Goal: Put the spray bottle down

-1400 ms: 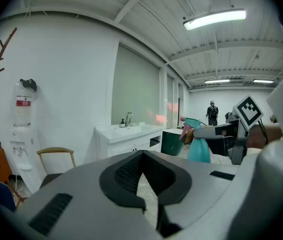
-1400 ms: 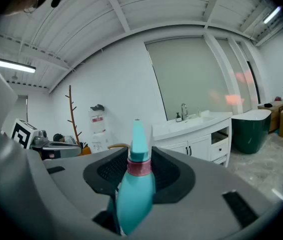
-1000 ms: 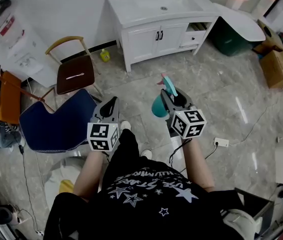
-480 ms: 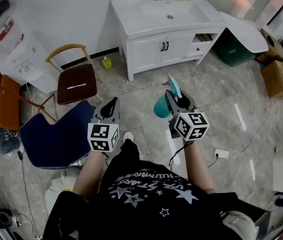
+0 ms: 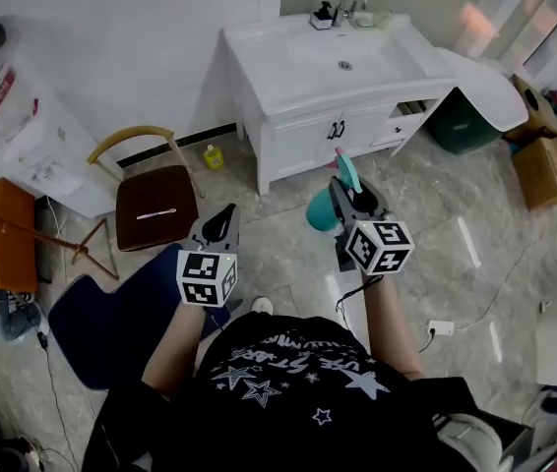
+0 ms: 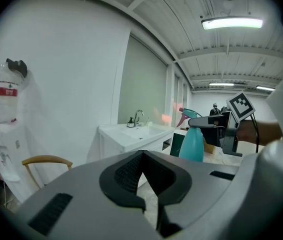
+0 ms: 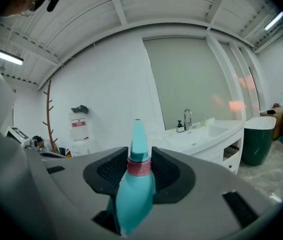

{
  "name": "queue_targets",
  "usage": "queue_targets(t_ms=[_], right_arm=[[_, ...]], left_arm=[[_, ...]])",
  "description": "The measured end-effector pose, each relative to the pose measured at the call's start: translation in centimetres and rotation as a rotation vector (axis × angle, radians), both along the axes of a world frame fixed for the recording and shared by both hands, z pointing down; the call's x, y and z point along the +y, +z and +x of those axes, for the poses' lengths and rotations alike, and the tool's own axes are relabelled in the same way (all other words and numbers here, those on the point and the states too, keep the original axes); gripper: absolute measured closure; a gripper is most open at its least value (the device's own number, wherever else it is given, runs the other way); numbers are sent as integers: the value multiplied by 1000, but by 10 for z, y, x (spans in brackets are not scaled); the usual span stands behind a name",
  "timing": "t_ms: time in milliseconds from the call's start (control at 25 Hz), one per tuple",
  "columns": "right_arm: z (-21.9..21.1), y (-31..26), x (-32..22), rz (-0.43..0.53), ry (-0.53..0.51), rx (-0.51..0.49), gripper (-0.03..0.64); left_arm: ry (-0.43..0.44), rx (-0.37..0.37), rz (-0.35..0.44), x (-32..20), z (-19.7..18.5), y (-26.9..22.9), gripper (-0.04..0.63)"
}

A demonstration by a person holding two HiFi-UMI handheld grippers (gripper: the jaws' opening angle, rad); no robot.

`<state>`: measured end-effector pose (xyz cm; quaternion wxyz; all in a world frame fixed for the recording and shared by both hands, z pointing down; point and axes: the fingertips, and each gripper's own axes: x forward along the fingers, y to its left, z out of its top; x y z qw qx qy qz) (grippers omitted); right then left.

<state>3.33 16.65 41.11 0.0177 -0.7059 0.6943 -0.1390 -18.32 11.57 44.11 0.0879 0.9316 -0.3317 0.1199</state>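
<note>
My right gripper [image 5: 349, 193] is shut on a teal spray bottle [image 5: 320, 214] with a pink collar, held above the tiled floor in front of a white sink cabinet [image 5: 298, 59]. In the right gripper view the bottle [image 7: 135, 189] stands between both pads, nozzle up, at the gripper [image 7: 138, 158]. My left gripper [image 5: 223, 216] is to its left, shut and empty; its own view shows the jaws [image 6: 142, 155] closed, with the bottle [image 6: 192, 143] off to the right.
A wooden chair [image 5: 156, 203] and a dark blue seat [image 5: 111, 315] are on the left. A water dispenser [image 5: 18, 116] stands against the wall. A green bin [image 5: 464, 124], cardboard boxes [image 5: 552, 161] and a floor socket strip [image 5: 442, 328] lie to the right.
Both grippers have moved forward across the floor toward the sink cabinet, which now sits closer. The bottle stays in the right gripper; the left stays shut.
</note>
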Motion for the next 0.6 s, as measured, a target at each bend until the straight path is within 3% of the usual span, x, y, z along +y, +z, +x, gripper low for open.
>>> queue_targets(t_ms=[360, 600], right_arm=[[-6, 6, -68, -22, -15, 2, 462], [18, 18, -117, -25, -29, -3, 461]], left_arm=[[-7, -1, -8, -63, -3, 5, 580], [-39, -29, -42, -87, 3, 22, 580]])
